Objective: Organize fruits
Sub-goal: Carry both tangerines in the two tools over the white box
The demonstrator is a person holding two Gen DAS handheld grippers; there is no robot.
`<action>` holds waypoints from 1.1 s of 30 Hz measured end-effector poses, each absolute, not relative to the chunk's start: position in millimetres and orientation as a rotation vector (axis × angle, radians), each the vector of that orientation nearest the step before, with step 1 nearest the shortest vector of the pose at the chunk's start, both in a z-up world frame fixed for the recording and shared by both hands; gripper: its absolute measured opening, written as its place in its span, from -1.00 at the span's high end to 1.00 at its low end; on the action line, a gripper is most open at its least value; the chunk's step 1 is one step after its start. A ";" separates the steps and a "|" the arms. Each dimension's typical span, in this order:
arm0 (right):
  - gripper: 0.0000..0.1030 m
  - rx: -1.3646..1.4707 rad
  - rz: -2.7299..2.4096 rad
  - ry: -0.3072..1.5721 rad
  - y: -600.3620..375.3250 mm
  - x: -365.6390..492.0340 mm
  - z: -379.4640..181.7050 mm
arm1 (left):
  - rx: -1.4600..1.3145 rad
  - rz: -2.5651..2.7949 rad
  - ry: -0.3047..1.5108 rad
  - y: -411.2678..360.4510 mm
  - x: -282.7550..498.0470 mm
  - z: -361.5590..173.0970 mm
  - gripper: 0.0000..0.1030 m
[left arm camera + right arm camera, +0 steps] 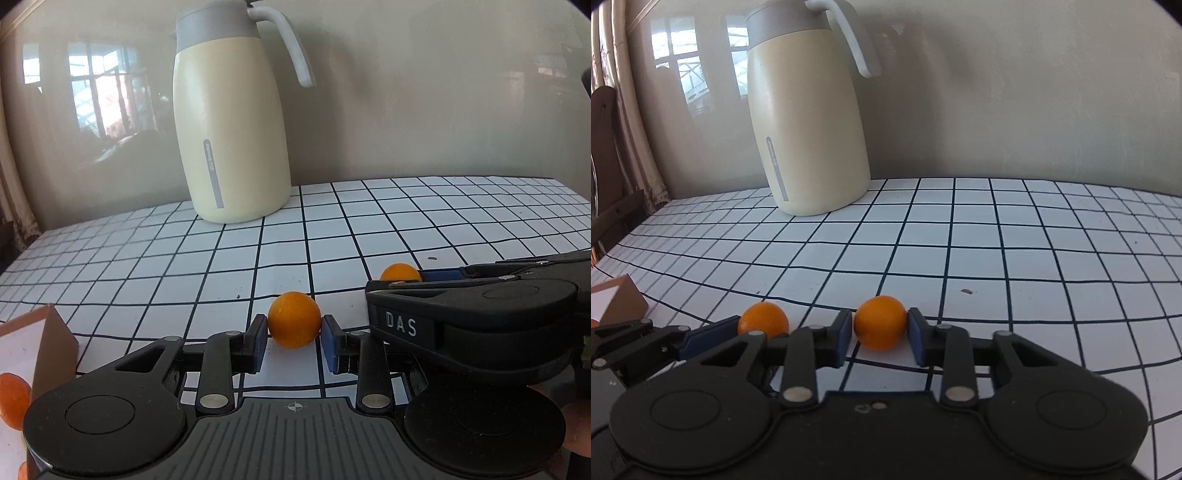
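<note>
Now both tongs clamp an orange each: left tongs (294, 334) on the left orange (294, 319), right tongs (880, 334) on the right orange (880, 322), side by side on the bench (997, 258), cardboard box (55, 343) just left of the left tongs.

Two small round oranges sat side by side on the desk; one (294, 319) lay between blue pads. The other (880, 322) did likewise; a third orange (13, 399) lay apart.

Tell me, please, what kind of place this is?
Probably a home, perhaps a kitchen or dining corner. A cream jug stands on a table with a grid-pattern cover, against a plain wall. The glossy panel on the left reflects a window. Small oranges lie on the table.
</note>
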State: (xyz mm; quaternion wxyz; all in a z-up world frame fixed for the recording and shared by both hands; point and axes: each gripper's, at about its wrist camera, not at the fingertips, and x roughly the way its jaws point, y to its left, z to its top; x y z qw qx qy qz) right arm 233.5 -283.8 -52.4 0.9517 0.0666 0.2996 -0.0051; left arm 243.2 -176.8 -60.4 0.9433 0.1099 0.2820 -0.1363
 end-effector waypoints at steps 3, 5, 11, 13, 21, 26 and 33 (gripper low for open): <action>0.56 0.133 -0.007 0.609 -284.4 234.2 -52.4 | 0.220 -0.277 0.584 -176.5 244.8 -60.9 0.40; 0.56 0.134 -0.008 0.607 -284.5 235.0 -52.6 | 0.221 -0.271 0.587 -176.8 245.2 -61.3 0.40; 0.57 0.136 -0.004 0.610 -285.9 232.2 -51.9 | 0.216 -0.267 0.587 -176.5 244.6 -61.4 0.40; 0.57 0.137 -0.005 0.611 -286.6 230.1 -51.5 | 0.213 -0.264 0.587 -176.4 245.3 -61.6 0.40; 0.57 0.156 -0.009 0.602 -292.3 219.1 -46.6 | 0.191 -0.269 0.580 -176.6 243.6 -60.0 0.40; 0.57 0.094 -0.010 0.581 -286.2 208.2 -38.5 | 0.163 -0.278 0.581 -173.3 235.8 -58.6 0.40; 0.57 0.047 0.010 0.561 -276.7 190.4 -26.2 | 0.175 -0.281 0.566 -169.5 220.2 -52.5 0.40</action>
